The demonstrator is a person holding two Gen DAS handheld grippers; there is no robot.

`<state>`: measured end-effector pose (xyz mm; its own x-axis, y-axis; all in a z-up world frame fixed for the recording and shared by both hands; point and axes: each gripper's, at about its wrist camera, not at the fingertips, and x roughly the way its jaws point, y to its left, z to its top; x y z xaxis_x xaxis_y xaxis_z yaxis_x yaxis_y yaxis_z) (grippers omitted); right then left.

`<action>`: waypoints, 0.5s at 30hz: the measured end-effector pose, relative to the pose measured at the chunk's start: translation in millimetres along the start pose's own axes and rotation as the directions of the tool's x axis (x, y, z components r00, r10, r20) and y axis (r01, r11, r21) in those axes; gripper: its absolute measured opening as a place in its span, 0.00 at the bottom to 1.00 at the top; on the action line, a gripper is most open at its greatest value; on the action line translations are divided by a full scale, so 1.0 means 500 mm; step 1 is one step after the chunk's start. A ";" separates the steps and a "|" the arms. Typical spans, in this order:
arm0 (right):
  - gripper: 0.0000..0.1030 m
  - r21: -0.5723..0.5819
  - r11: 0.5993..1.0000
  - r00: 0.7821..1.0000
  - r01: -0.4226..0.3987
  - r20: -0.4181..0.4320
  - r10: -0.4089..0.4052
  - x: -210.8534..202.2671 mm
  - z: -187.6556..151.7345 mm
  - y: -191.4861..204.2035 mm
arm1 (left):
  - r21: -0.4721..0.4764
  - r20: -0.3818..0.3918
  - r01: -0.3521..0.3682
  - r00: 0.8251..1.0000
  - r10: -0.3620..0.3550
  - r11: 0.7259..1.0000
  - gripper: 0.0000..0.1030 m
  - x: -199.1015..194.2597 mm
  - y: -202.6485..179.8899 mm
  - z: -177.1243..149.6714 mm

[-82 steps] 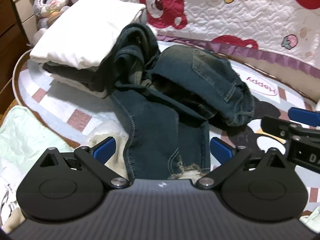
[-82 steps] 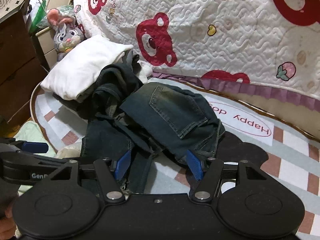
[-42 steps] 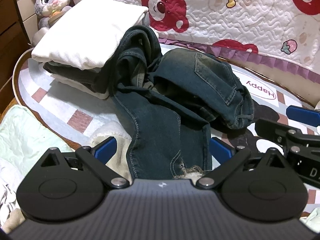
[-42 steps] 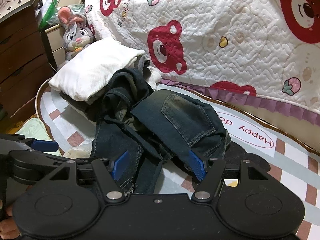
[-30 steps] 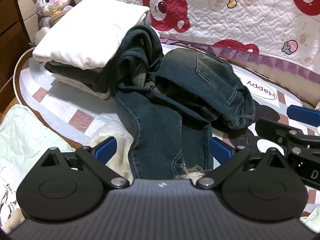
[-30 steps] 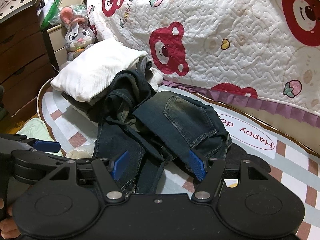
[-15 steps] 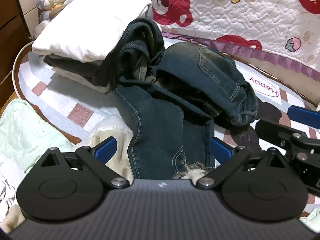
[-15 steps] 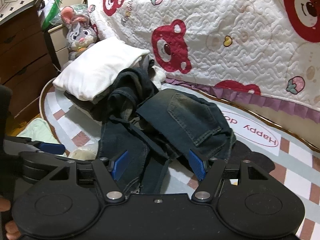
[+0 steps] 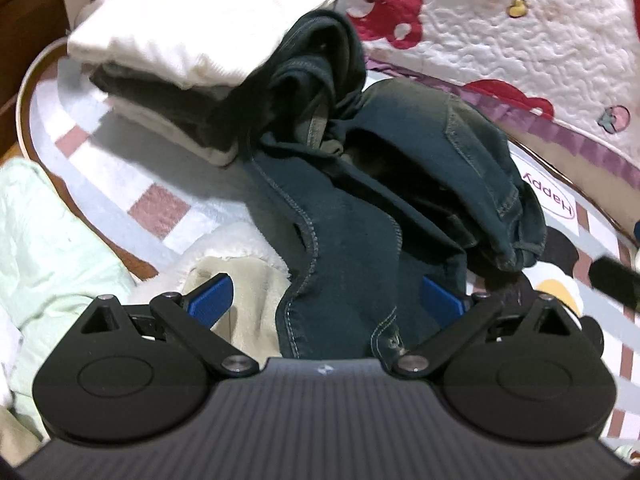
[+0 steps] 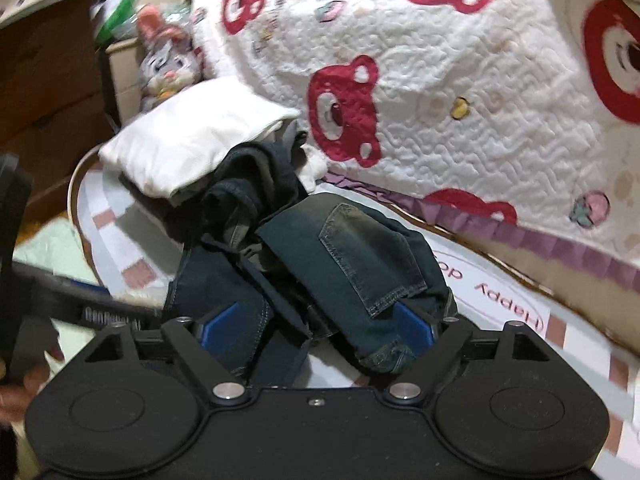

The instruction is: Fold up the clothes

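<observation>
The jeans (image 9: 360, 216) lie crumpled at frame centre on the striped mat (image 9: 120, 160), one end against the folded stack (image 9: 192, 36) at upper left. My left gripper (image 9: 326, 298) stands wide open astride a leg hem, gripping nothing. My right gripper (image 10: 318, 326), equally open and empty, straddles the pocket end. I judge each should pinch a single denim layer, then pull flat
</observation>
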<state>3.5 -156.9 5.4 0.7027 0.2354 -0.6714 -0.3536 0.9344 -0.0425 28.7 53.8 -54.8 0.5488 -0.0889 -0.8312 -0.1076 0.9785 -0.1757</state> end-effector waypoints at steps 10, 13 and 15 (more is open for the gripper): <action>0.85 -0.205 0.978 0.996 0.024 -0.073 -0.040 0.147 -0.009 -0.004 | 0.006 -0.049 0.018 0.999 -0.018 1.000 0.83 0.063 -0.015 0.004; 0.85 -0.216 0.976 0.995 0.018 -0.093 -0.039 0.199 -0.004 -0.019 | -0.002 -0.061 0.024 0.998 -0.024 1.000 0.71 0.090 -0.017 0.015; 0.85 -0.201 0.980 0.993 0.007 -0.116 -0.031 0.236 -0.002 -0.028 | 0.000 -0.069 0.028 0.997 -0.028 1.000 0.63 0.112 -0.022 0.028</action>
<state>90.5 -142.5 -74.1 0.6367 0.1739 -0.7513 -0.4656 0.8633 -0.1948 72.0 40.5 -91.9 0.4929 -0.1293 -0.8604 -0.0920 0.9756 -0.1994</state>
